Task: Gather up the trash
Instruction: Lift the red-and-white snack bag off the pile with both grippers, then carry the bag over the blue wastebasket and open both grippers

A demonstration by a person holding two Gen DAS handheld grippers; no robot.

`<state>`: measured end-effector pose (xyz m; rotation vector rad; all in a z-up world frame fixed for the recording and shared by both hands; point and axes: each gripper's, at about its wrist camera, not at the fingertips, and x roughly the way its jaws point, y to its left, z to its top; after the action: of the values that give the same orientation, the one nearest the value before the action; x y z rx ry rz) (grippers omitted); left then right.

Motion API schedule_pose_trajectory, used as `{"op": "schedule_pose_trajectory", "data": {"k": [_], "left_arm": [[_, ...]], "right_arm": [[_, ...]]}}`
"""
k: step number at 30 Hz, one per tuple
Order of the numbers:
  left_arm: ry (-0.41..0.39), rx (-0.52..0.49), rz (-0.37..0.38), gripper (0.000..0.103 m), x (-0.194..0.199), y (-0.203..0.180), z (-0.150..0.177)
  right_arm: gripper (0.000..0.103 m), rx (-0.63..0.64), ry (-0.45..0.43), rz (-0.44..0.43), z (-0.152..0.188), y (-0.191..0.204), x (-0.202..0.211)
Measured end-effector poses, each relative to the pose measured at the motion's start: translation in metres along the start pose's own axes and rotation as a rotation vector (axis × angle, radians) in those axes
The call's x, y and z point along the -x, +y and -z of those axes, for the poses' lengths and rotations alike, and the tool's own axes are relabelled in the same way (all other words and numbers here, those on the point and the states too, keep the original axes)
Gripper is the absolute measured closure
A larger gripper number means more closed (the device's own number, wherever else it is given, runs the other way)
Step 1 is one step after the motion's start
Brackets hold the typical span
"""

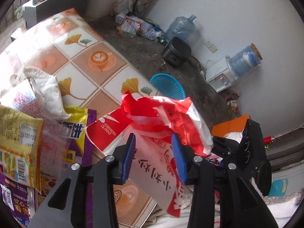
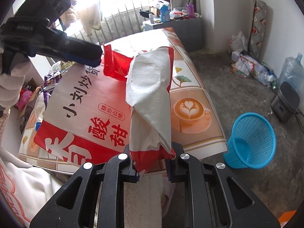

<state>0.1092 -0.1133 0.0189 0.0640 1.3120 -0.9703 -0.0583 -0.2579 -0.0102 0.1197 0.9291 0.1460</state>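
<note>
A large red and white paper bag [image 2: 79, 117] with black Chinese print lies over the table's near edge; it also shows in the left wrist view [image 1: 152, 163]. My right gripper [image 2: 153, 169] is shut on a folded-up corner of this bag [image 2: 150, 95]. My left gripper [image 1: 153, 157] is open, its blue pads [image 1: 129, 157] on either side of the bag's crumpled red top [image 1: 161, 117]. From the right wrist view the left gripper [image 2: 83, 57] hovers at the bag's far end. A blue mesh waste basket [image 2: 250, 142] stands on the floor right of the table [image 1: 167, 85].
The table [image 1: 79, 57] has a tile-pattern cloth with coffee cups. Snack wrappers [image 1: 19, 142] and a crumpled white cloth [image 1: 47, 91] lie at its left. On the concrete floor are a black rice cooker [image 1: 176, 52], water jugs [image 1: 180, 26] and a litter pile [image 1: 136, 26].
</note>
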Motion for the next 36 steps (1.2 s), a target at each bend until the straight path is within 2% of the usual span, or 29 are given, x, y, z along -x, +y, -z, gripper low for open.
{"op": "schedule_pose_trajectory", "data": {"k": [3,6,12,18,21,29,32,36], "left_arm": [[0.015,0.082,0.028,0.051,-0.006,0.016,0.003],[0.016,0.161,0.093,0.042,-0.010,0.029,0.002],[0.014,0.347,0.288,0.040,-0.016,0.059,-0.001],[-0.022,0.430,0.439,0.036,-0.012,0.071,-0.005],[-0.020,0.441,0.405,0.035,-0.016,0.064,-0.011],[0.012,0.385,0.186,0.038,-0.033,0.061,-0.011],[0.014,0.363,0.134,0.051,-0.035,0.063,-0.008],[0.017,0.315,0.054,0.088,-0.040,0.061,-0.007]], "right_arm": [[0.085,0.001,0.000,-0.001,0.000,0.000,0.000],[0.085,0.001,0.001,0.001,0.000,0.000,0.001],[0.085,0.002,0.001,0.002,0.000,0.000,0.001],[0.085,0.003,0.005,0.006,-0.002,0.000,0.000],[0.085,0.004,0.006,0.006,-0.003,0.000,0.000],[0.085,0.002,0.009,0.004,-0.003,0.001,-0.001],[0.085,-0.014,0.004,-0.006,-0.003,-0.001,-0.003],[0.085,-0.043,-0.006,-0.021,-0.003,-0.005,-0.002]]}}
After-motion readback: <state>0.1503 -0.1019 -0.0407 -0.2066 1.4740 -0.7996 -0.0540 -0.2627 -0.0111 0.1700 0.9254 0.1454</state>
